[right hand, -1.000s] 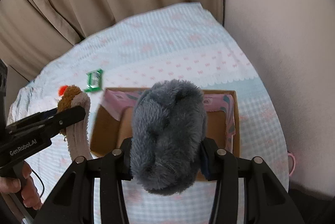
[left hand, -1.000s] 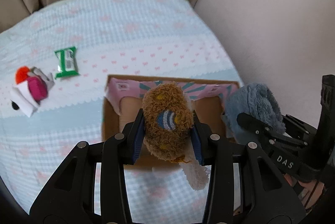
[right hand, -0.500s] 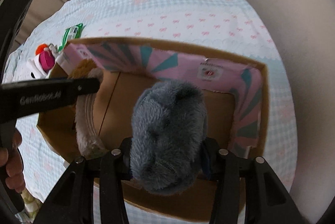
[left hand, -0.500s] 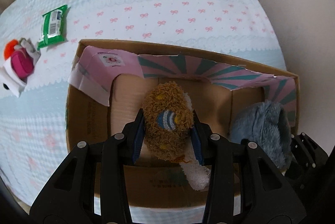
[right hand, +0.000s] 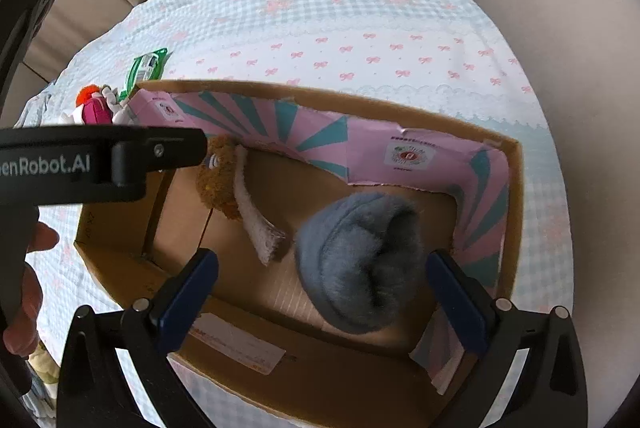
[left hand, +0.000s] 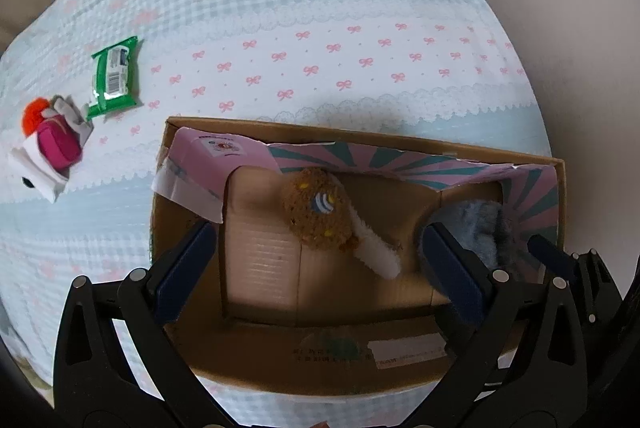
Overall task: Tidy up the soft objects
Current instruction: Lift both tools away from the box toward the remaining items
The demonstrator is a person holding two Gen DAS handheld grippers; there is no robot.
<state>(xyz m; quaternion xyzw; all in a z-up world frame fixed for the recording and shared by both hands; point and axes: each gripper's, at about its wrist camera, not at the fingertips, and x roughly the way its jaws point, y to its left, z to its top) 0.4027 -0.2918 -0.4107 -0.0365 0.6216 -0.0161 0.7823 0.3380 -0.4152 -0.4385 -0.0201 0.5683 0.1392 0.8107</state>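
Note:
An open cardboard box (left hand: 392, 348) (right hand: 312, 388) stands on the bed. A brown plush toy with a white strip (left hand: 320, 216) (right hand: 224, 184) lies loose on the box floor. A grey-blue furry object (left hand: 480, 228) (right hand: 360, 260) lies in the box at the right. My left gripper (left hand: 320, 276) is open and empty above the brown toy. My right gripper (right hand: 320, 288) is open over the grey object, its blue pads apart from the fur.
A green packet (left hand: 114, 76) (right hand: 146, 70) and a red, pink and white soft toy (left hand: 50, 144) (right hand: 96, 104) lie on the checked bedspread (left hand: 320, 28) left of the box. Curtains hang behind; a pale wall is on the right.
Both grippers have opened and let go. The brown toy and the grey-blue object have dropped onto the box floor. Both grippers stay low over the box.

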